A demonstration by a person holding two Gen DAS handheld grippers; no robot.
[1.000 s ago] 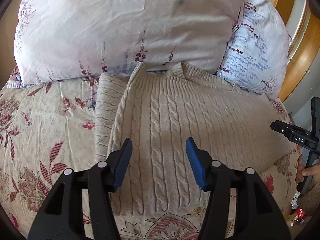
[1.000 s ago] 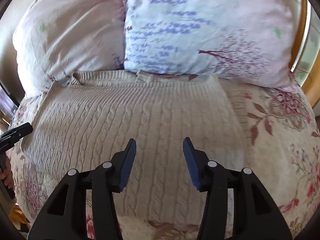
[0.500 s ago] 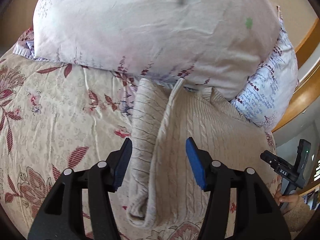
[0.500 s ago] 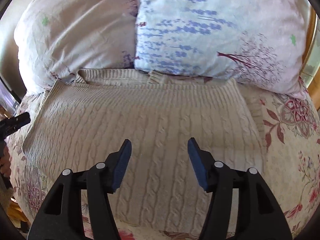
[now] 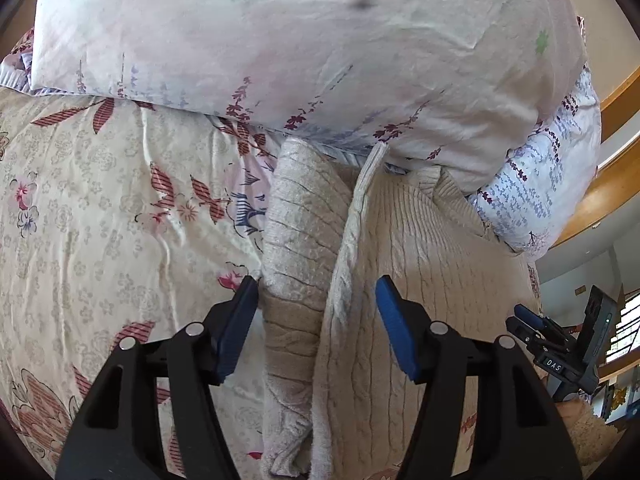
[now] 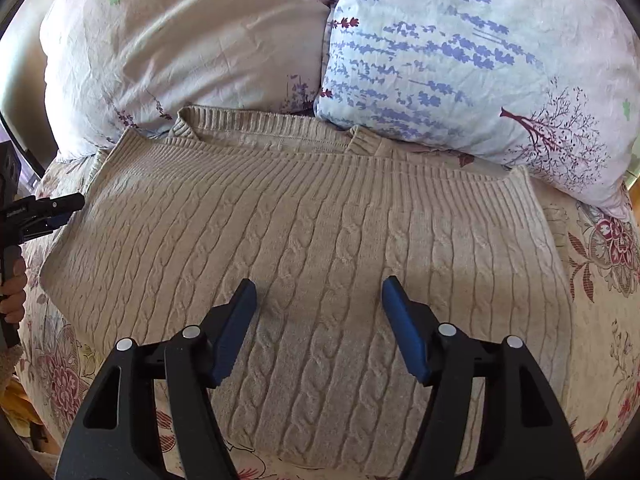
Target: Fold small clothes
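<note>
A beige cable-knit sweater (image 6: pixel 312 224) lies flat on the floral bedspread, its collar against the pillows. In the left wrist view the sweater's (image 5: pixel 420 264) left edge is folded over, with the sleeve (image 5: pixel 300 232) lying beside the fold. My left gripper (image 5: pixel 316 312) is open and empty, low over that folded edge, with the sleeve and fold between its jaws. My right gripper (image 6: pixel 318 312) is open and empty above the sweater's middle. The right gripper also shows at the right edge of the left wrist view (image 5: pixel 532 328), and the left gripper at the left edge of the right wrist view (image 6: pixel 60 208).
A pale pink pillow (image 5: pixel 280 40) and a blue-flowered pillow (image 6: pixel 460 52) stand at the head of the bed, touching the sweater's collar. The floral bedspread (image 5: pixel 100 220) stretches left of the sweater. A wooden headboard (image 5: pixel 616 184) is at the far right.
My left gripper has moved left from the sweater's middle to its folded left edge and come closer to it. My right gripper has moved slightly forward over the sweater. Both stay open.
</note>
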